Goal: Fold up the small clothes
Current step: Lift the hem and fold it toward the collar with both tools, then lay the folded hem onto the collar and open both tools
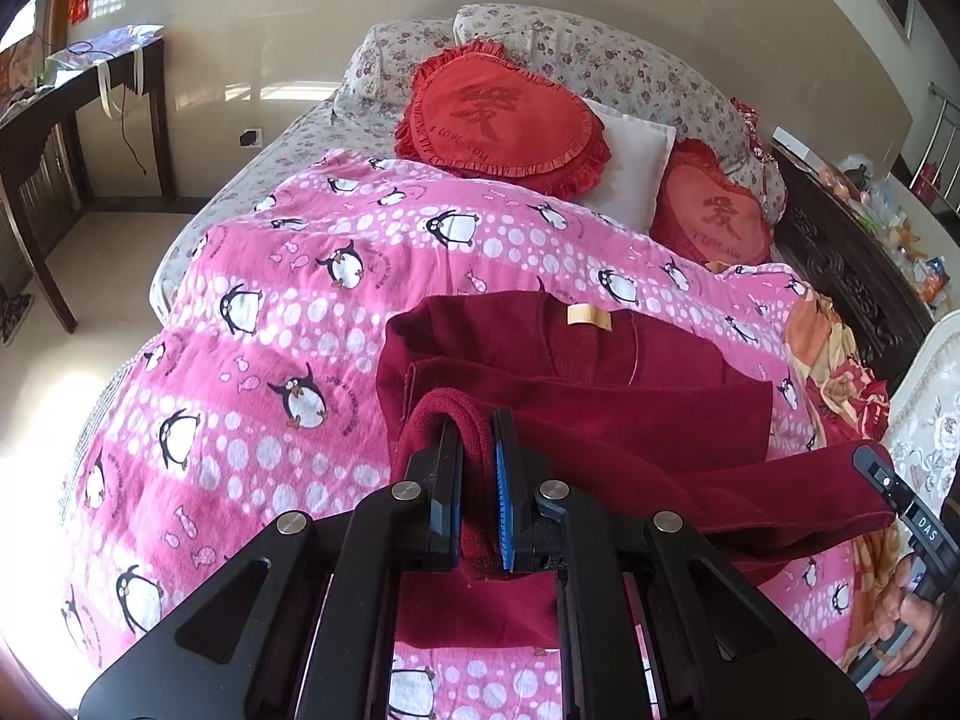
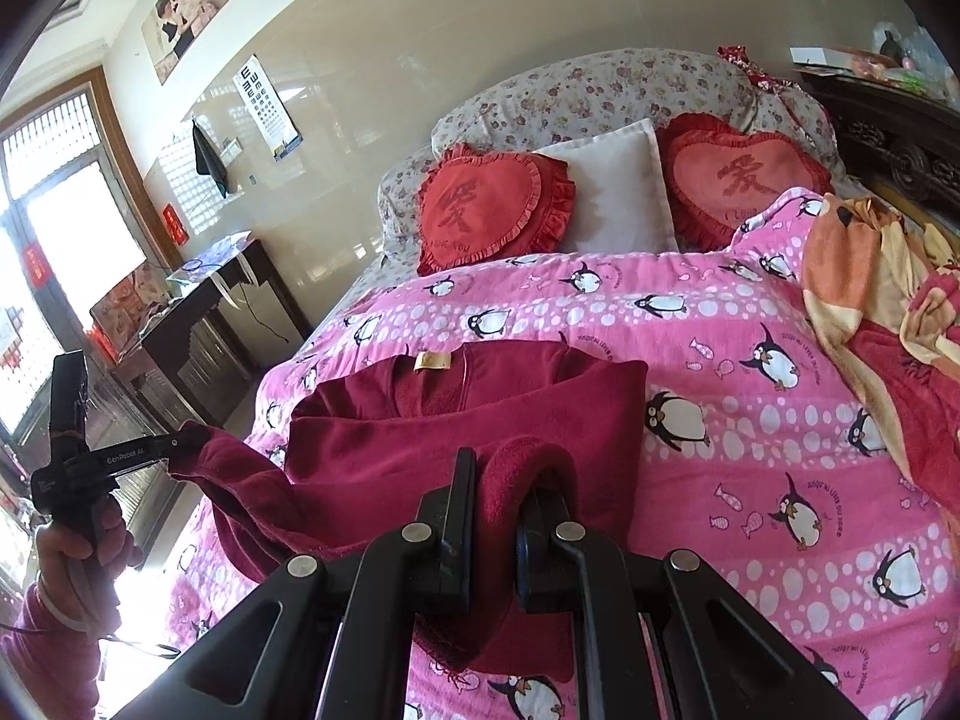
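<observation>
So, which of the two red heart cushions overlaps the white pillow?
The larger-looking heart cushion nearer the dark desk; its frilled edge lies over the white pillow. The other heart cushion is behind the pillow.

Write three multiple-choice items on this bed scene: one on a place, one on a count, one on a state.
1. Where does the garment lie?
A. on the pink quilt
B. on the desk
C. on the floor

2. How many heart cushions are there?
A. one
B. two
C. four

3. What is the left tool doing?
A. hanging open
B. gripping a pillow
C. clamping the garment's edge

Answers: 1 A, its body rests on the penguin quilt; 2 B, a red one on each side of the white pillow; 3 C, red cloth sits pinched between its jaws.
</observation>
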`<state>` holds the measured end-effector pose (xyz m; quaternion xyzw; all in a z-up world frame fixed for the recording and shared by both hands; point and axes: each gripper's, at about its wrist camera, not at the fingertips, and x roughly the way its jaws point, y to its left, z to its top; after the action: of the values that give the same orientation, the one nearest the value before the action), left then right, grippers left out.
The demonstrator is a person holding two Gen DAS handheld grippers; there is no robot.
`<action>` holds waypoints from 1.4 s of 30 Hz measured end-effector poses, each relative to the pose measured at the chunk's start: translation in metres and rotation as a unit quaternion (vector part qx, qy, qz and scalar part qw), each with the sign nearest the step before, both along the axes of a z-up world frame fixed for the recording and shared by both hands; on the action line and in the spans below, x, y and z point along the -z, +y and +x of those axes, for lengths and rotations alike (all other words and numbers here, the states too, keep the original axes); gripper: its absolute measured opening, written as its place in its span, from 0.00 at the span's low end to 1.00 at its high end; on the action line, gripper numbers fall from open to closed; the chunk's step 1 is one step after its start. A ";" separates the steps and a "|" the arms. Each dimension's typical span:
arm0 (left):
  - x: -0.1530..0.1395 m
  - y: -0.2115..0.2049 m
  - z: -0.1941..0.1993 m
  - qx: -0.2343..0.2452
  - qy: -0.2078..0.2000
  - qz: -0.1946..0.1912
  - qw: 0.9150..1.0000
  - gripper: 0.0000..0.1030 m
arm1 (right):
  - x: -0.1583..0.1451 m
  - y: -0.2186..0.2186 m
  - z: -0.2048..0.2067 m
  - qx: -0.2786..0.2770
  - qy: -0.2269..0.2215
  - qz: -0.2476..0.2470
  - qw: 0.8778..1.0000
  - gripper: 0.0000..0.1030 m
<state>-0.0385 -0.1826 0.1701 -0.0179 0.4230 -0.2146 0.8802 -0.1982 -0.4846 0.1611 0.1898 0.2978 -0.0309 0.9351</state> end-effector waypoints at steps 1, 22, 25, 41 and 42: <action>-0.001 -0.002 0.004 0.001 -0.002 0.000 1.000 0.07 | -0.001 -0.002 0.003 0.001 0.000 -0.001 1.000 0.09; 0.041 -0.038 0.102 -0.004 0.041 0.035 0.999 0.07 | 0.029 -0.035 0.109 0.021 0.052 -0.022 0.998 0.08; 0.051 -0.042 0.115 -0.009 0.051 0.034 0.998 0.07 | 0.039 -0.043 0.122 0.026 0.063 -0.017 0.998 0.08; 0.075 -0.043 0.159 -0.017 0.100 -0.017 0.995 0.11 | 0.071 -0.088 0.158 0.039 0.076 0.078 0.993 0.10; 0.073 -0.042 0.158 -0.014 0.100 -0.018 0.995 0.12 | 0.067 -0.087 0.155 0.036 0.071 0.078 0.994 0.11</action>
<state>0.1199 -0.2241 0.0970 -0.0606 0.5046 -0.2067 0.8361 -0.0433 -0.5716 0.0937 0.2701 0.3577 -0.0548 0.8922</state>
